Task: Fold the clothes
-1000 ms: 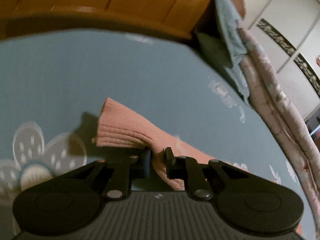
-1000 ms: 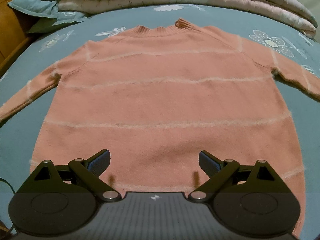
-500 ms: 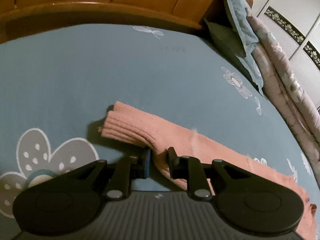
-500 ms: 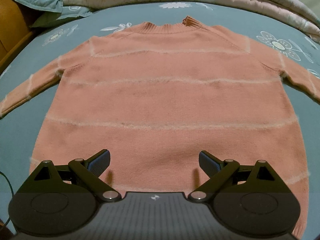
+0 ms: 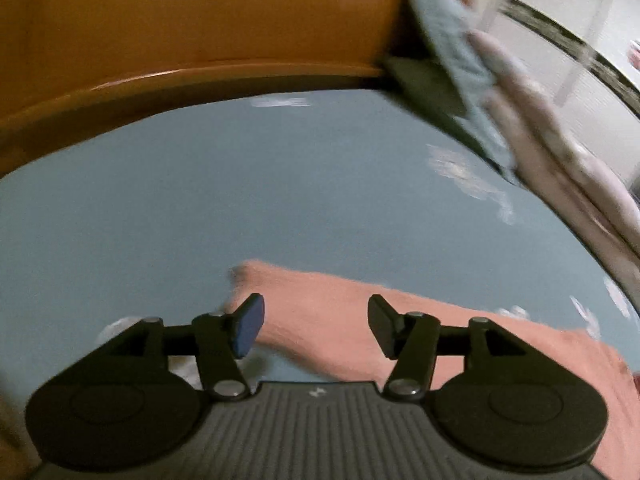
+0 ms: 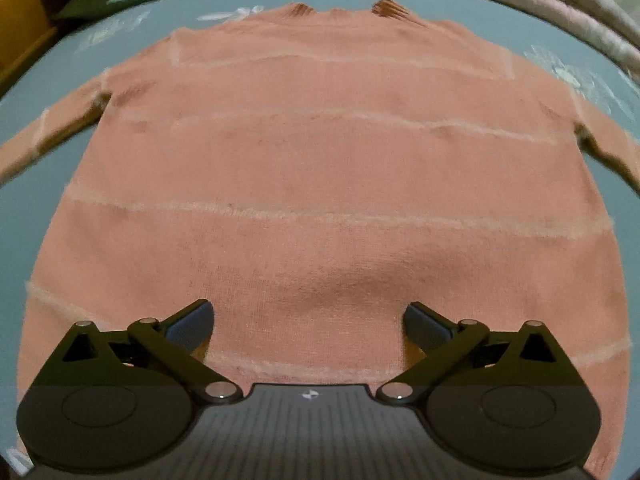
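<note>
Left wrist view: the left gripper (image 5: 316,326) is opening, jaws apart around the salmon-pink knitted sweater's sleeve (image 5: 320,312), gripping nothing.

Right wrist view: the sweater (image 6: 320,184) lies flat on the blue-grey flowered bedsheet (image 6: 24,92); the right gripper (image 6: 308,322), opening to its widest and empty, hangs over its hem.

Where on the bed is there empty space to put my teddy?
Bare blue sheet lies between the sweater's sleeve and the wooden bed frame. It is crowded where the sweater spreads out and at the bedding pile.
</note>
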